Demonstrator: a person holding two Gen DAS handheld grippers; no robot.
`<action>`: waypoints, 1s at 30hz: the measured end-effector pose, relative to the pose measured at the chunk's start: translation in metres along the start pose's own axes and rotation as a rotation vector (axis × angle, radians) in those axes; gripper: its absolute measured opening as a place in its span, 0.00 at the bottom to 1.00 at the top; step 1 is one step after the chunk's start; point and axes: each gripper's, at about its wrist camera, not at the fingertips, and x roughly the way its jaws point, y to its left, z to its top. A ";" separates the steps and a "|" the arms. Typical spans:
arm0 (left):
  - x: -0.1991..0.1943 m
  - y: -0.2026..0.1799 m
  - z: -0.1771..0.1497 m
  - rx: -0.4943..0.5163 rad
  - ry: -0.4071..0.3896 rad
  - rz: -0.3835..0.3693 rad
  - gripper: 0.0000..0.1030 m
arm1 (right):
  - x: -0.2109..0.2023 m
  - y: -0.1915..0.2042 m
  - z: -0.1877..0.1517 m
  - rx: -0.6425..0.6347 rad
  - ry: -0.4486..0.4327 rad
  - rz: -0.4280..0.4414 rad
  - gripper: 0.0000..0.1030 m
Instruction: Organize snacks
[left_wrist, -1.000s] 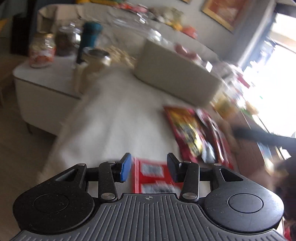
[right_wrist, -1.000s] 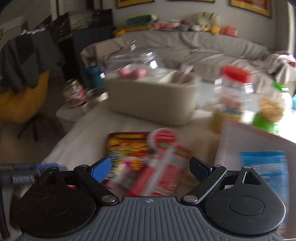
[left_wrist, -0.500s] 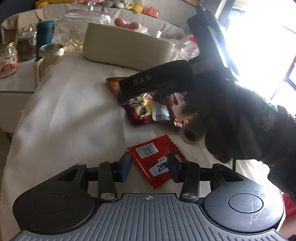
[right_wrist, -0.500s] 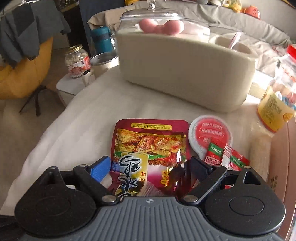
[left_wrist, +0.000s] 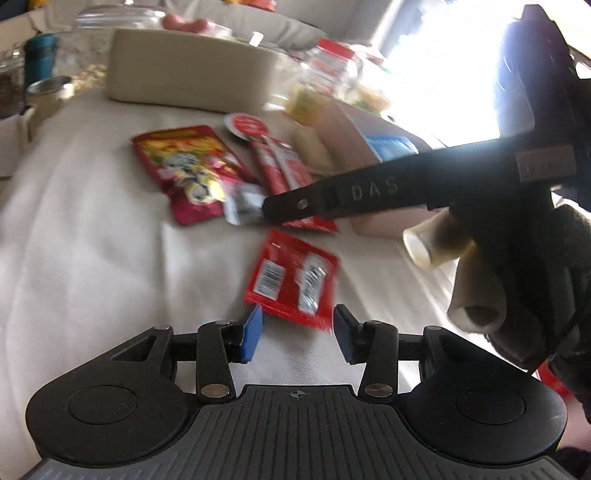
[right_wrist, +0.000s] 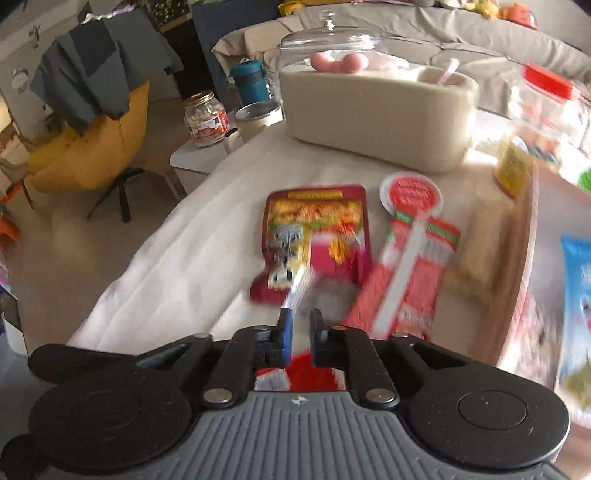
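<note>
Snack packets lie on a white cloth. A dark red snack bag (left_wrist: 188, 170) (right_wrist: 317, 236) lies in the middle. My right gripper (right_wrist: 298, 330) is nearly shut on its silver near edge (right_wrist: 295, 291); from the left wrist view its finger (left_wrist: 332, 199) meets the bag's silver corner (left_wrist: 243, 208). A small red packet (left_wrist: 291, 280) lies just ahead of my left gripper (left_wrist: 297, 332), which is open and empty. Red stick packets (left_wrist: 280, 166) (right_wrist: 406, 280) and a round red-lidded cup (right_wrist: 412, 192) lie to the right of the bag.
A beige bin (right_wrist: 376, 110) stands at the back with a glass dome jar (right_wrist: 332, 48) behind it. Red-lidded jars (right_wrist: 543, 122) and a wooden tray (right_wrist: 517, 251) with a blue packet (right_wrist: 578, 266) are at right. A mug (right_wrist: 256, 118) and jars sit on a side table at left.
My right gripper has closed from wide open onto the near edge of the dark red bag. My left gripper has drawn back a little from the small red packet.
</note>
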 end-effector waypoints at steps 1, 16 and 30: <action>-0.001 -0.004 -0.002 0.015 0.009 -0.004 0.46 | -0.004 0.000 -0.006 -0.001 -0.010 -0.002 0.52; -0.005 0.047 0.060 -0.228 -0.212 0.216 0.46 | -0.033 -0.030 -0.086 0.055 -0.097 -0.220 0.75; 0.067 0.079 0.110 -0.158 -0.174 0.157 0.48 | -0.007 -0.016 -0.064 0.104 -0.132 -0.043 0.77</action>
